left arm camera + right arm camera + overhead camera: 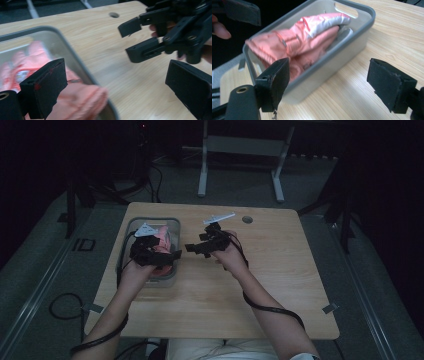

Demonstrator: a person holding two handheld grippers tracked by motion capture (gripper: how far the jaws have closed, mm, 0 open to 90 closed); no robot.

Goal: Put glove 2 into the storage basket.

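The pink padded garment [297,45], with a white panel and quilted folds, lies bunched in the grey bin [362,22] at the table's [280,285] left, one fold draped over the rim. Left gripper [117,85] and right gripper [329,82]: jaws wide apart, holding nothing.

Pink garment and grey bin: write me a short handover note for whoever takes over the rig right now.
Left claw: open, holding nothing, over the bin's near right side.
Right claw: open, empty, over bare table just right of the bin.
Pink garment: bunched inside the grey bin, one fold lying up on the rim.
Done: garment is in the bin, both claws off it.
Left: probably tuck the fold on the rim fully inside, then back both hands away.
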